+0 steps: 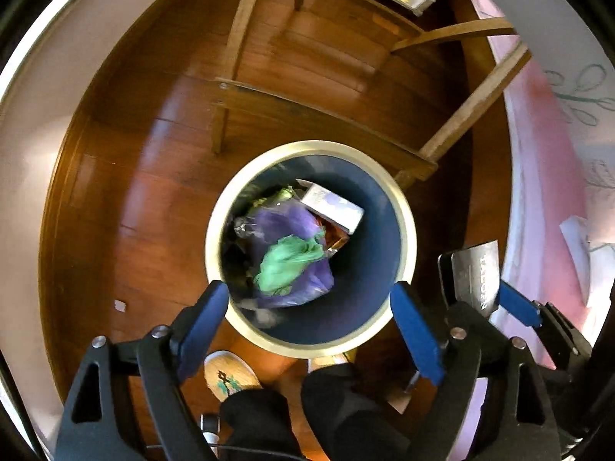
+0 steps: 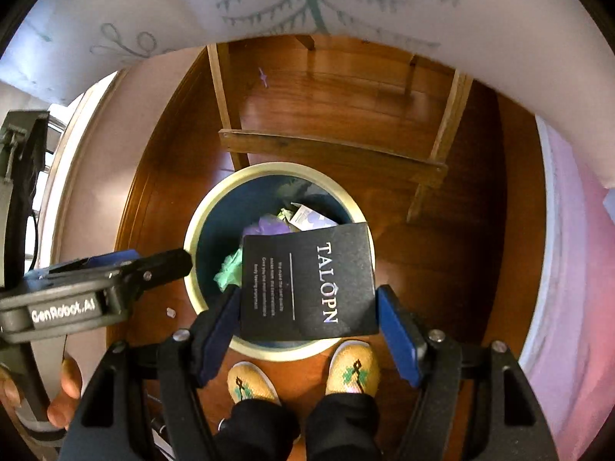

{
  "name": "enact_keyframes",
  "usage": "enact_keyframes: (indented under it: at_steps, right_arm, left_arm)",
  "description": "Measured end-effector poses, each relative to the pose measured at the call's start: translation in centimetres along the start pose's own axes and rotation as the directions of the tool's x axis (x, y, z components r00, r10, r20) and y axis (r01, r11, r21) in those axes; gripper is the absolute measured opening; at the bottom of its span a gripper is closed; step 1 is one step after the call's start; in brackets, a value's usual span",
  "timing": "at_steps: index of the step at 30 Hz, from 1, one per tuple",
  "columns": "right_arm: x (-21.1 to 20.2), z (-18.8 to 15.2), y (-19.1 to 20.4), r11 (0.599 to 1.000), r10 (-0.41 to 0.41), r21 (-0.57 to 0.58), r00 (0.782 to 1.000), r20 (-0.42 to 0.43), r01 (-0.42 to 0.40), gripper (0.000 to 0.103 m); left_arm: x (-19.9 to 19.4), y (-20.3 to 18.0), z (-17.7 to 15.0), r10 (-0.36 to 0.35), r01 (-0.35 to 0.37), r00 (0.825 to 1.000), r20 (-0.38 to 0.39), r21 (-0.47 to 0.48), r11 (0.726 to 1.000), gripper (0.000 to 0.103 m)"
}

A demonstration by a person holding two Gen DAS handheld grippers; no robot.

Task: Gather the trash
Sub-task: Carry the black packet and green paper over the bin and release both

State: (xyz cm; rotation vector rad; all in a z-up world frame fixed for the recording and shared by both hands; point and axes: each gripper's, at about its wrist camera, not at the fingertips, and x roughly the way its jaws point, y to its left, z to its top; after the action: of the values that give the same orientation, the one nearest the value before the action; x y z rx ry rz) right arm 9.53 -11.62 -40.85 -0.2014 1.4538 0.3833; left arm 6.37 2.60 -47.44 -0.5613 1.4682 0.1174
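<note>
A flat black box (image 2: 307, 284) with white lettering sits clamped in the right gripper (image 2: 307, 319), frame centre, above the bin (image 2: 200, 230); left gripper (image 1: 307, 307) spread, empty.

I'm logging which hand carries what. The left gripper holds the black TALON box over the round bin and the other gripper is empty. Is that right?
Wrong hand. The right wrist view shows the black TALON box between the right gripper pads above the round bin. The left gripper is the empty one, jaws open.
</note>
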Motion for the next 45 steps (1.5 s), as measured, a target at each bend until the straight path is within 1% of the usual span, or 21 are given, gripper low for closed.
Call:
enact_keyframes:
  at_steps: [5,6,10,15,19,23,28,32,37,40,45]
  right_arm:
    - [1.3,0.1,0.3,1.0,-0.011,0.009,1.0,0.0,0.011,0.071]
    - [1.5,0.1,0.5,1.0,-0.01,0.012,1.0,-0.001,0.01,0.071]
    - [1.7,0.3,1.0,1.0,-0.001,0.021,1.0,0.001,0.001,0.071]
    - [2.6,0.7,1.4,0.999,0.017,0.042,1.0,-0.021,-0.016,0.072]
    - [3.2,1.0,1.5,0.997,0.031,0.067,0.999,-0.036,-0.028,0.072]
    - [3.0,0.9,1.9,0.998,0.013,0.065,1.0,-0.018,-0.012,0.072]
    - [2.7,0.9,2.4,0.998,0.017,0.058,1.0,0.0,-0.017,0.072]
    - [1.7,1.0,2.5,0.997,0.038,0.072,0.999,0.013,-0.038,0.073]
    - [-0.2,1.2,3.0,0.997,0.026,0.071,0.999,0.026,-0.028,0.073]
    - [-2.1,1.2,3.2,0.996,0.021,0.085,0.999,0.035,-0.024,0.073]
    - [-6.5,0.9,3.4,0.995,-0.002,0.097,0.997,0.074,-0.005,0.073]
  left_arm:
    - [0.0,1.7,-0.5,0.055,-0.054,0.998,0.029,-0.029,0.998,0.085]
    - [-0.2,2.1,-0.7,0.075,-0.074,0.996,0.04,-0.038,0.997,0.085]
    - [-1.2,3.6,-1.0,0.119,-0.114,0.99,0.077,-0.062,0.991,0.085]
    - [-2.0,4.2,-1.0,0.142,-0.134,0.984,0.107,-0.074,0.988,0.085]
    - [-2.5,4.3,-0.9,0.16,-0.152,0.98,0.115,-0.07,0.986,0.085]
    - [-2.8,4.6,-0.9,0.169,-0.162,0.978,0.118,-0.068,0.984,0.085]
    - [-3.2,4.6,-0.7,0.175,-0.168,0.978,0.117,-0.067,0.984,0.085]
    - [-3.8,4.4,-0.8,0.175,-0.168,0.979,0.104,-0.066,0.984,0.085]
    - [-6.0,4.0,-0.9,0.18,-0.175,0.979,0.091,-0.066,0.982,0.085]
    - [-8.3,3.5,-1.0,0.176,-0.17,0.978,0.11,-0.062,0.983,0.085]
    - [-12.3,2.4,-0.9,0.177,-0.172,0.974,0.138,-0.051,0.984,0.085]
